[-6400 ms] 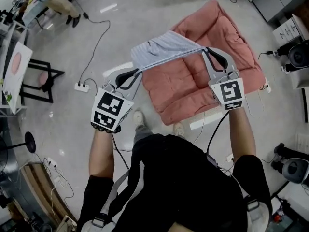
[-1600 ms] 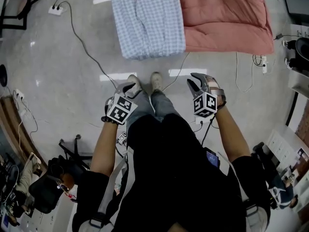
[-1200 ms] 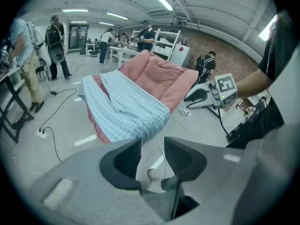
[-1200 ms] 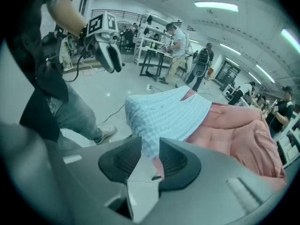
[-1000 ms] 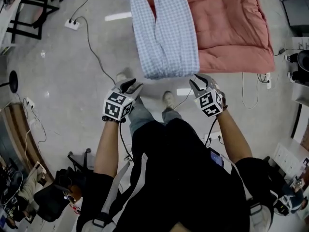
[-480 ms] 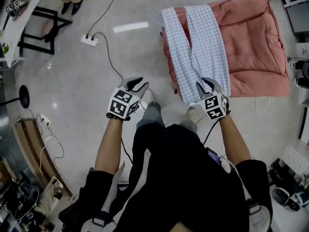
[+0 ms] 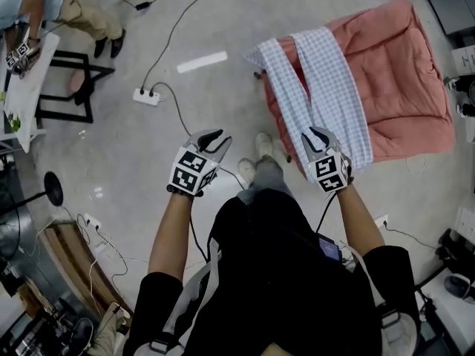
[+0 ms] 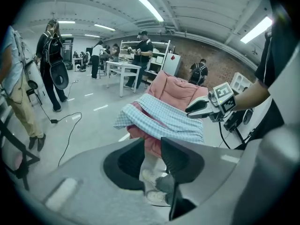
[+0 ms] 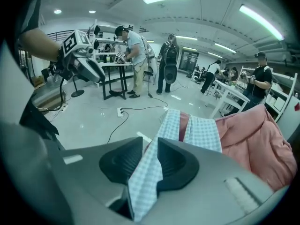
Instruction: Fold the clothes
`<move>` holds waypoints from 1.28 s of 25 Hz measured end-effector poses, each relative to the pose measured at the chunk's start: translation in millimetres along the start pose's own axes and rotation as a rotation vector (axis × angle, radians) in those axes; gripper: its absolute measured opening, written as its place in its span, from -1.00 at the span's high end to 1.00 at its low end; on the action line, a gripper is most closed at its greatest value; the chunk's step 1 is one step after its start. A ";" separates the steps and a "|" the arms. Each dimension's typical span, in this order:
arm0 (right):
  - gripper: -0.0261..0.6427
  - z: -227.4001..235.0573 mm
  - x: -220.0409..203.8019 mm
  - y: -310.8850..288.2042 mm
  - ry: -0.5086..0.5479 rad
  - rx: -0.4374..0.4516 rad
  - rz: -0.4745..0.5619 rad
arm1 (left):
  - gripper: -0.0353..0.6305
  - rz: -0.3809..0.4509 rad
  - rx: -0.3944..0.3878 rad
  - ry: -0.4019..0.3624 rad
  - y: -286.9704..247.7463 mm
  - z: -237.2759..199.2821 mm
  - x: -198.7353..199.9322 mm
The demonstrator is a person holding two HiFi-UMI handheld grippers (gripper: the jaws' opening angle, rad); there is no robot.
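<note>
Right gripper [image 7: 315, 134] clamps blue-white checked cloth garment [image 7: 326, 80]; left gripper [image 7: 211, 136] empty, ajar. Risk: one-sided pull skews fold.

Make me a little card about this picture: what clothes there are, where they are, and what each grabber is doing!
clothes: blue checked trousers
where: draped across the pink cushion, reaching its near edge
right gripper: shut on the near end of one trouser leg
left gripper: open, nothing between its jaws, over the floor beside the cushion
folded: not yet, the trousers lie full length
</note>
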State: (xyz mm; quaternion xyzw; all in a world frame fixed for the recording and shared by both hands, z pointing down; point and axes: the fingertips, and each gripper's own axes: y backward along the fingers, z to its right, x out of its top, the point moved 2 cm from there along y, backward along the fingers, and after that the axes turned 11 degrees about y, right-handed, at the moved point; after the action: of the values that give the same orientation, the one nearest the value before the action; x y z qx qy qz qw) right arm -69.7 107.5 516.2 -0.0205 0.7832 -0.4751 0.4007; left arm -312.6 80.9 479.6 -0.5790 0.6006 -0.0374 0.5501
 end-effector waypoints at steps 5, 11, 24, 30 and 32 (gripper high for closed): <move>0.60 34.9 -2.5 -18.8 -0.082 -0.045 -0.020 | 0.54 -0.024 -0.055 -0.077 -31.9 -11.6 44.4; 0.61 94.5 9.5 -57.2 -0.170 -0.101 -0.039 | 0.54 -0.093 -0.119 -0.197 -79.4 -45.6 120.1; 0.62 148.3 11.4 -55.8 -0.329 -0.249 -0.057 | 0.54 -0.233 -0.188 -0.447 -170.4 -86.5 177.2; 0.62 118.7 4.9 -55.5 -0.449 -0.317 -0.121 | 0.54 -0.324 -0.242 -0.571 -209.1 -108.0 160.3; 0.62 104.4 5.2 -58.0 -0.499 -0.343 -0.147 | 0.54 -0.334 -0.255 -0.619 -220.4 -117.1 154.9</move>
State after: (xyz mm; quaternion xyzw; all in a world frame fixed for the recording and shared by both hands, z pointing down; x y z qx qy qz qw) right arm -26.0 -2.4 533.4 -0.2603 0.7258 -0.3441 0.5358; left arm -208.2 -174.5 580.2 -0.7168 0.3031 0.1250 0.6154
